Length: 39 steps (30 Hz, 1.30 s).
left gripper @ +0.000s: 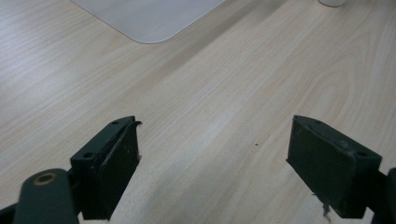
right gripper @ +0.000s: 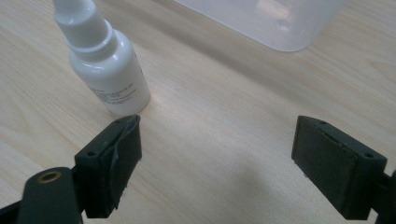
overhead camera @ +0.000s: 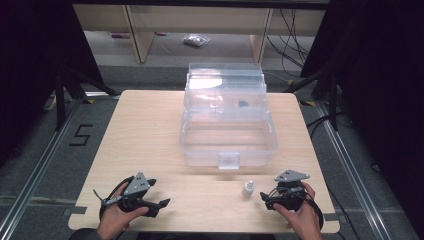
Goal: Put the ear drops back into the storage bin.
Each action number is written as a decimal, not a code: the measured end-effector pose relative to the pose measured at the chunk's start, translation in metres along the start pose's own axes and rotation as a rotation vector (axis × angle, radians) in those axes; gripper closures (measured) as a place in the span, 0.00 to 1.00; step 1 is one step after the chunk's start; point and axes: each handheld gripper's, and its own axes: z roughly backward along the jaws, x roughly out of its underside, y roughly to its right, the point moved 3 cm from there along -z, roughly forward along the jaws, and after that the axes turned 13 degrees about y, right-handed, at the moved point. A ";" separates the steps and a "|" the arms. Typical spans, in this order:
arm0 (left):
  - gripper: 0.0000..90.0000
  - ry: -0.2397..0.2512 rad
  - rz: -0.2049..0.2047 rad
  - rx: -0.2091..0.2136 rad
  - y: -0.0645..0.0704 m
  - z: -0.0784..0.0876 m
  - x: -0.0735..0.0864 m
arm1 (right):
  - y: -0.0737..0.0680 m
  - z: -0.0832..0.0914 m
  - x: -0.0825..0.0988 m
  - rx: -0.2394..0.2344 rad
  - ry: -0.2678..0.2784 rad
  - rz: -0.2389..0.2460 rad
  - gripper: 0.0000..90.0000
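A small white dropper bottle [overhead camera: 248,189] stands upright on the wooden table [overhead camera: 145,125], in front of a clear plastic box [overhead camera: 227,135] whose lid is raised. My right gripper [overhead camera: 266,196] rests near the front right edge, just right of the bottle, jaws open and empty. In the right gripper view the bottle [right gripper: 105,65] stands just beyond the left jaw, outside the gap of my right gripper [right gripper: 217,154]. My left gripper [overhead camera: 161,192] lies at the front left, held by a hand. Its jaws stand wide apart over bare wood, as the left gripper [left gripper: 215,154] shows in its own view.
The clear box takes up the middle and back of the table, with a small dark item [overhead camera: 243,104] inside its upper part. Its corner [left gripper: 149,18] appears ahead of the left gripper. Shelving legs, cables and a plastic bag [overhead camera: 196,40] lie on the floor beyond.
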 end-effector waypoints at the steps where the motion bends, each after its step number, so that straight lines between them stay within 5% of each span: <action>1: 0.18 0.000 0.000 0.000 0.000 0.000 0.000 | 0.000 0.000 0.000 0.002 -0.002 -0.002 0.19; 26: 0.18 -0.011 -0.014 -0.003 -0.001 0.000 0.000 | -0.009 0.002 -0.006 -0.035 -0.027 0.042 0.20; 39: 0.18 -0.007 -0.006 -0.004 -0.001 0.000 0.001 | -0.022 0.003 -0.015 -0.104 -0.047 0.099 0.25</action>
